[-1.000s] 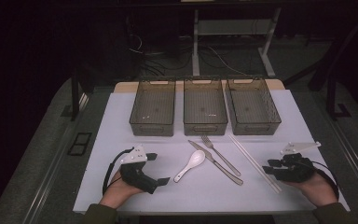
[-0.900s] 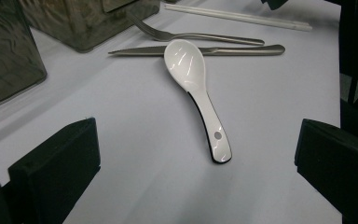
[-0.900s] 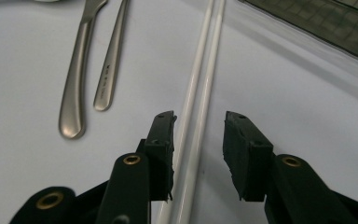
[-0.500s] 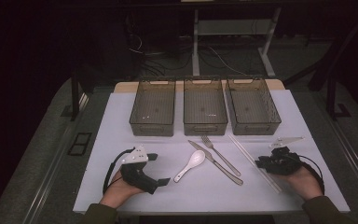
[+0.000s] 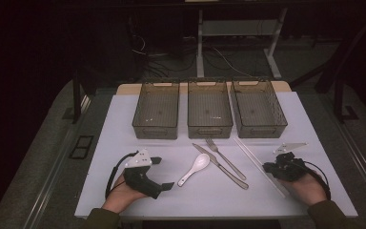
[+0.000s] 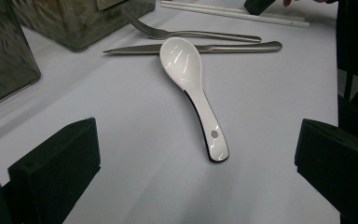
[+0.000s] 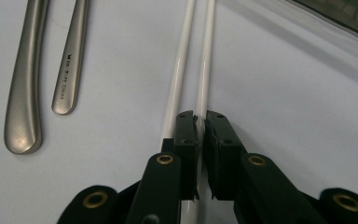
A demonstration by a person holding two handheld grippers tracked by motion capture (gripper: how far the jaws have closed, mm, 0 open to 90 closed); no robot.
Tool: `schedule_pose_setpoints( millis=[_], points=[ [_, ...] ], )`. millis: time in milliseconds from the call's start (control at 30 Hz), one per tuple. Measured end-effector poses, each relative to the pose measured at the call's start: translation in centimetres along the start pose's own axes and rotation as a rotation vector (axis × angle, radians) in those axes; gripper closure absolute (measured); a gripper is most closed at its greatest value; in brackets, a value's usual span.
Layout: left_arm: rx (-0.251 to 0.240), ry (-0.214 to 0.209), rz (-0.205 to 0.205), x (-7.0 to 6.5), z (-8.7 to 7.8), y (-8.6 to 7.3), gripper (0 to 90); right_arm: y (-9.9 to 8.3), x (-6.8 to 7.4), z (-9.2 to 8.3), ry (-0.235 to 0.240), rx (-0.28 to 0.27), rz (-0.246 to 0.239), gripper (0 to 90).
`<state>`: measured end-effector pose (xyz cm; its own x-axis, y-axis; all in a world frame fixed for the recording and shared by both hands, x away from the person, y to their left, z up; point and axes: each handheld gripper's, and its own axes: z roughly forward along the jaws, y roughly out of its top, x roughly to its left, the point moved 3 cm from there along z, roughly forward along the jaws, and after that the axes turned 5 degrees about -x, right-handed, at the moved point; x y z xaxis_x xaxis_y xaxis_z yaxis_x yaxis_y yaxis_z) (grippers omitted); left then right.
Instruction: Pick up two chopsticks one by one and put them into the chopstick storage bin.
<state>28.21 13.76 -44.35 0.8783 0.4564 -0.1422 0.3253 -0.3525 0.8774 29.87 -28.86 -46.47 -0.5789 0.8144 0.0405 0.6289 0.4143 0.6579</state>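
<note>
The pair of white chopsticks (image 7: 193, 56) lies on the white table (image 5: 124, 124) at the right, running slantwise from just below the right bin (image 5: 258, 109) toward the near edge. In the right gripper view one stick sits between the black pads and the other runs beside the left pad (image 7: 185, 140). The right gripper (image 5: 268, 167) has come forward and inward since a second ago, from the table's right side onto the sticks' near end, and its jaws have just been closing; they now stand nearly together, clamped on that one chopstick.

Just left of the chopsticks lie the fork (image 5: 225, 158) and the table knife (image 5: 219, 166), side by side and unmoved, then the white ceramic soup spoon (image 6: 192, 88), handle toward the left gripper (image 5: 164, 172). That gripper rests where it was, jaws wide apart, nothing between them. Three clear bins stand in a row behind; the middle bin (image 5: 209, 109) and left bin (image 5: 156, 109) are unchanged.
</note>
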Motion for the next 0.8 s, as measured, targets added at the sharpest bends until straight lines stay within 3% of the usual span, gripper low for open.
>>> schedule_pose_setpoints(
  millis=[167,433,600,800],
  points=[
    [-0.002,0.002,-0.007,-0.1,0.0,0.0,0.0,-0.1,0.2,0.0,-0.012,-0.005,-0.009,82.9],
    [-0.001,0.002,-0.005,-0.1,0.0,0.0,0.0,-0.3,-0.2,-0.1,0.007,-0.025,0.049,84.7],
    [-0.004,0.001,-0.005,-0.1,0.1,0.0,0.0,-0.5,-0.7,-0.5,0.008,-0.021,0.05,84.7],
    [-0.004,0.002,-0.003,-0.1,0.0,0.0,0.0,-0.6,-1.5,-1.4,0.013,-0.061,0.068,84.6]
  ],
)
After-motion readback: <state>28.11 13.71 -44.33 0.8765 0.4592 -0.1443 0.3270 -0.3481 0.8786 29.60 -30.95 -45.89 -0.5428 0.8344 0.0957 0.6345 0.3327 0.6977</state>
